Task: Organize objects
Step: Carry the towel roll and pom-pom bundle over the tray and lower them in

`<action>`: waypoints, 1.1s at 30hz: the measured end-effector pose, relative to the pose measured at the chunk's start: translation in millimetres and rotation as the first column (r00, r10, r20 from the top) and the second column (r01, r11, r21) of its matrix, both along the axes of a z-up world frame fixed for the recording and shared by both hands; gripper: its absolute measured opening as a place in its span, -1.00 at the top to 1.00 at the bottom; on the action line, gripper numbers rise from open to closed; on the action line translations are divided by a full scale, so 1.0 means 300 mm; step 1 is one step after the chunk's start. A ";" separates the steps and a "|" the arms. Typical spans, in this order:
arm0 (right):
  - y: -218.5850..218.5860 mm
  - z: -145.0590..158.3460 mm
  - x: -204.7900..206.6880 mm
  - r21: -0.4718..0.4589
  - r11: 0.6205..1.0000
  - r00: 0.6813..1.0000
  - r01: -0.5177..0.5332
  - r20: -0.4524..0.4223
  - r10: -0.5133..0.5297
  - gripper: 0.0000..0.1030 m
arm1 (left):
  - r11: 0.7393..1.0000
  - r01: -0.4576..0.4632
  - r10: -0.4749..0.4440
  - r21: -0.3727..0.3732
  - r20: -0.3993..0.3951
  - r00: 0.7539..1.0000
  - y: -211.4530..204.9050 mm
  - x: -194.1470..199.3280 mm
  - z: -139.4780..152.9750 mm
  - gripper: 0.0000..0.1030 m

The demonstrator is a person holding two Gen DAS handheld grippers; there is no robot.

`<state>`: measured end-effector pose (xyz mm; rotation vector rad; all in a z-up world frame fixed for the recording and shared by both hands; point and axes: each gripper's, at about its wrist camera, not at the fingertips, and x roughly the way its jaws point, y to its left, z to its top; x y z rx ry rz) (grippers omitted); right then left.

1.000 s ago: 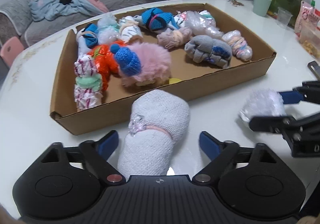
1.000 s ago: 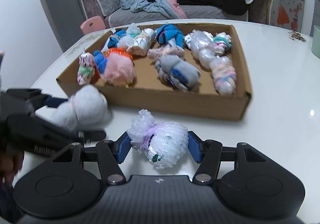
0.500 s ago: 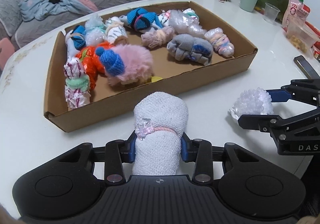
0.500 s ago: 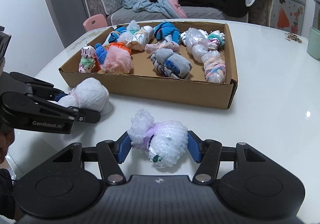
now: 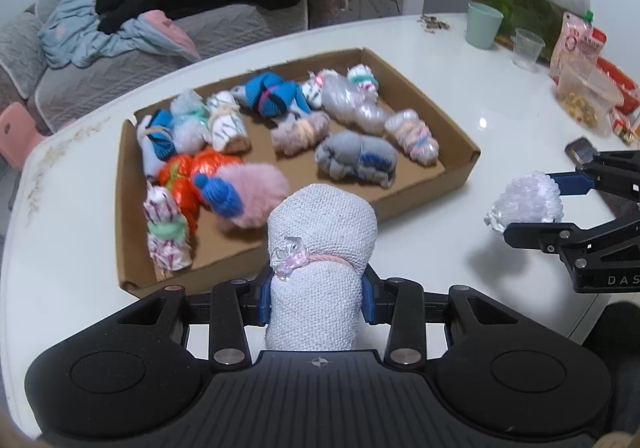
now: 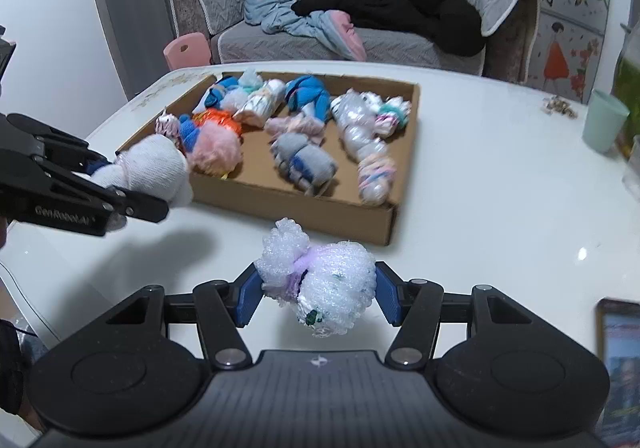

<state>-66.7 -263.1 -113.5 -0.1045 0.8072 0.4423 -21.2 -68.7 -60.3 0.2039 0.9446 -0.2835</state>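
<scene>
Between our left gripper point(image 5: 316, 298) pads: white knit roll point(image 5: 320, 268), clenched, raised off table point(image 5: 460, 96). Our right gripper point(image 6: 318, 294) clamps bubble-wrap bundle point(image 6: 320, 278) likewise. Beyond both, far side: cardboard tray point(image 5: 460, 168) full of rolled bundles.

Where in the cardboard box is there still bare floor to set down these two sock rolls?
The cardboard box has bare floor along its near wall, between the pink fluffy roll and the grey roll, running to the near right corner below the pastel roll. The far row and left side are crowded.
</scene>
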 end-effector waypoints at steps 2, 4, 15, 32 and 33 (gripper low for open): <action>-0.004 0.017 0.008 -0.011 1.000 1.000 -0.004 0.011 0.004 -0.06 | 1.000 -0.006 0.006 -0.003 -0.007 1.000 0.001 0.007 0.025 0.10; -0.001 0.033 0.018 -0.012 1.000 1.000 -0.009 0.016 0.009 -0.06 | 1.000 0.009 -0.009 0.019 0.006 1.000 -0.007 0.011 0.055 0.10; 0.079 0.099 0.044 0.012 0.996 0.995 -0.083 0.048 0.082 -0.06 | 0.999 0.037 -0.037 0.027 0.012 0.999 0.006 0.034 0.126 0.10; 0.218 0.079 0.352 0.110 0.942 0.946 -0.316 -0.037 0.322 -0.06 | 0.990 -0.104 0.098 -0.099 -0.065 0.993 0.148 0.242 0.080 0.10; 0.226 0.067 0.376 0.135 0.938 0.942 -0.321 -0.054 0.330 -0.06 | 0.989 -0.106 0.100 -0.102 -0.064 0.993 0.149 0.246 0.083 0.09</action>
